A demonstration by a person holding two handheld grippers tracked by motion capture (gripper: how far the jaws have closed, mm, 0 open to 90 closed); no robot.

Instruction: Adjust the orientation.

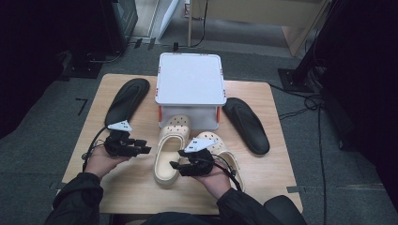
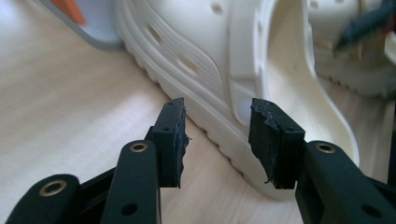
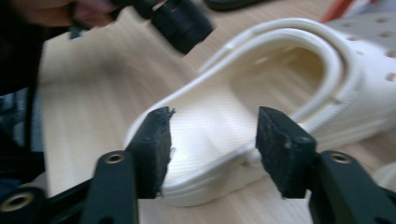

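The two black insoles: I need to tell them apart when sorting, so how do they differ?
The left insole lies left of the white box, leaning toward it; the right insole lies right of the box, slanting the opposite way and nearer the person. Both are black, flat on the table.

We see our left gripper (image 2: 217, 140) with its black jaws apart and nothing between the pads, held just beside the ribbed sole edge of a cream clog (image 2: 219, 60) lying on the pale wooden table (image 2: 60, 107).
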